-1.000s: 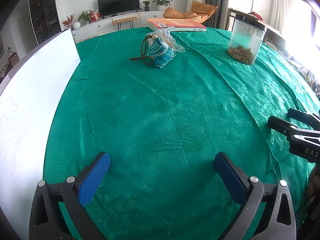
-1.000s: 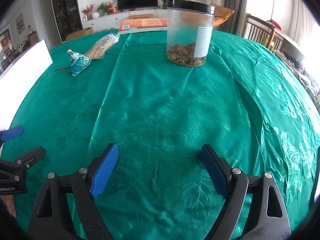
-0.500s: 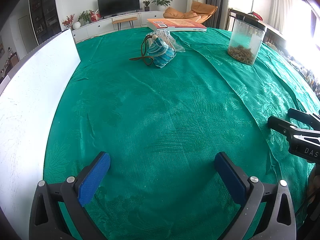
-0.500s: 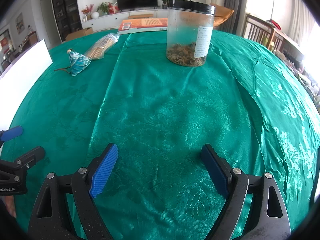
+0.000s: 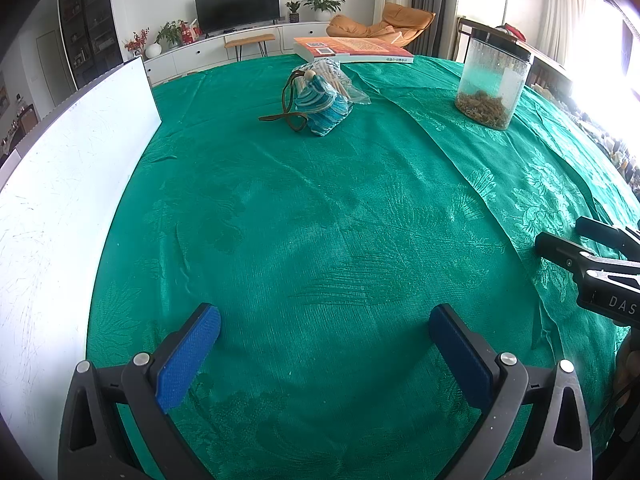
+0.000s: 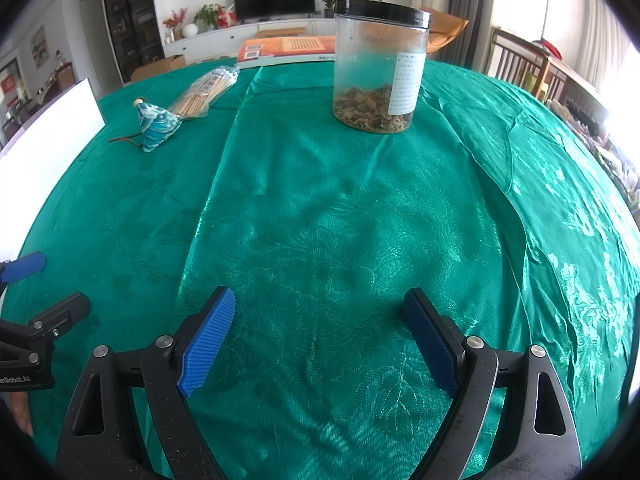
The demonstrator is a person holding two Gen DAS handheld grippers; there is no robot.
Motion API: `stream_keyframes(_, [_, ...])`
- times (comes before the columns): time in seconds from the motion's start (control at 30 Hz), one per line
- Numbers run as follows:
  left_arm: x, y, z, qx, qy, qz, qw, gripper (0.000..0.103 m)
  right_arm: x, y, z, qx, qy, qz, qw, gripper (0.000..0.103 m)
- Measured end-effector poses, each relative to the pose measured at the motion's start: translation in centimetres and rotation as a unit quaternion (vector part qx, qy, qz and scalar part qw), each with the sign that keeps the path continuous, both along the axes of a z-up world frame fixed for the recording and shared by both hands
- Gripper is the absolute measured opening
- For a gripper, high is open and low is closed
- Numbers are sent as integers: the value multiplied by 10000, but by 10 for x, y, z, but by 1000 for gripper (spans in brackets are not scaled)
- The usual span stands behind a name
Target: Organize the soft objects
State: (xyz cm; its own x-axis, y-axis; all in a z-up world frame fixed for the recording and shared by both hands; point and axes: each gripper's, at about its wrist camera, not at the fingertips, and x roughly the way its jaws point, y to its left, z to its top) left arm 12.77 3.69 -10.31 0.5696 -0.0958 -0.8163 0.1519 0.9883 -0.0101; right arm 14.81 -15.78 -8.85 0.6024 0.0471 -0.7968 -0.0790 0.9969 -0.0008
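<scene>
Nothing is sorted yet: your left gripper (image 5: 324, 334) and right gripper (image 6: 318, 330) gape wide and empty, with the striped pouch (image 5: 322, 110) untouched far across the green cloth (image 5: 320, 220).

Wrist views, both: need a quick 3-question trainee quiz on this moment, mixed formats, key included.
1. True or false: the left tongs hold the striped pouch.
2. What sits beside the pouch? A) a bag of sticks B) a mug C) a sponge
3. Fill in: the clear jar has a ____ lid.

Key: 1 false, both the left and the right tongs are open and empty; 2 A; 3 black.
</scene>
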Motion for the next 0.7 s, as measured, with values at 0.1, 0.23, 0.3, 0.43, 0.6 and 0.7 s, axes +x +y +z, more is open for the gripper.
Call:
stream_keyframes(0.1, [0, 0, 0, 1, 0, 0, 10000, 103, 0, 0, 0, 0, 0, 1, 10000, 88])
stream_keyframes(0.23, [0, 0, 0, 2, 0, 0, 10000, 103, 0, 0, 0, 0, 0, 1, 10000, 88])
stream_keyframes(0.3, [0, 0, 0, 0, 0, 1, 10000, 103, 0, 0, 0, 0, 0, 2, 10000, 88])
stream_keyframes(0.43, [0, 0, 0, -2, 0, 1, 10000, 103, 0, 0, 0, 20, 5, 13, 10000, 89])
stream_keyframes(0.6, [0, 0, 0, -1, -1, 1, 10000, 103, 11, 6, 0, 130, 31, 307, 9994, 89])
stream_keyframes(0.7, [0, 0, 0, -1, 0, 1, 10000, 103, 39, 27, 14, 597, -14, 804, 9950, 88])
